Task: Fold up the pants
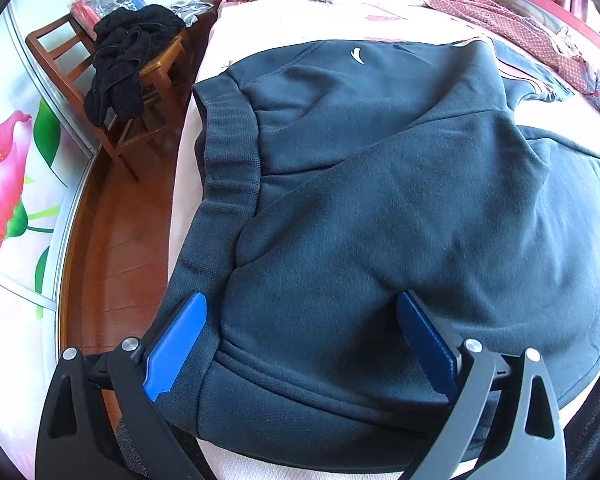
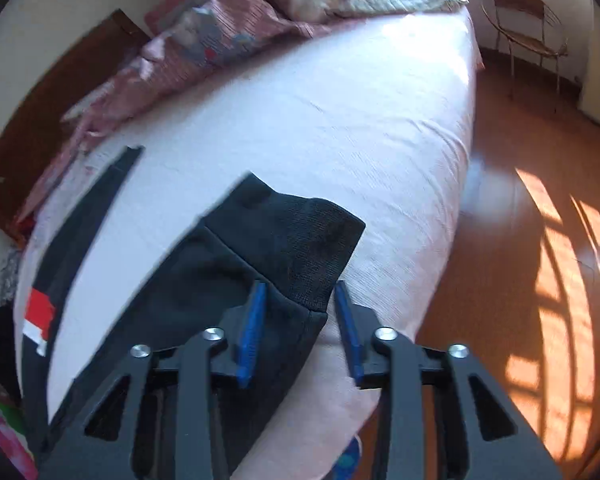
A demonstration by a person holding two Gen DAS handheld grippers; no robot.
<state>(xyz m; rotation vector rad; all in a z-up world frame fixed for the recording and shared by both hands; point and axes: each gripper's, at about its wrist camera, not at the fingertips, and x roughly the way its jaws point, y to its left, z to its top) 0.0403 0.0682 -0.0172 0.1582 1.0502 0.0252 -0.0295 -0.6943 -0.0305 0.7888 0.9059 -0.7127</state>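
Observation:
Dark blue sweatpants (image 1: 380,200) lie flat on the pale pink bed (image 1: 340,20), with the ribbed waistband (image 1: 228,148) on the left in the left wrist view. My left gripper (image 1: 302,298) is open wide, and its blue pads (image 1: 176,344) straddle the near waist corner of the pants without pinching it. In the right wrist view the ribbed leg cuff (image 2: 300,240) lies near the bed's edge. My right gripper (image 2: 300,286) stands about half open over the cuff's near corner, its pads not pressing the cloth. The other leg (image 2: 88,220), with a red and white patch, lies further left.
A wooden chair (image 1: 60,52) draped with black clothing (image 1: 128,60) stands left of the bed on the wooden floor (image 1: 112,248). A flowered sliding door (image 1: 4,168) is beyond it. A crumpled quilt (image 2: 220,24) lies at the bed's far side. A wire chair (image 2: 528,28) stands in the far corner.

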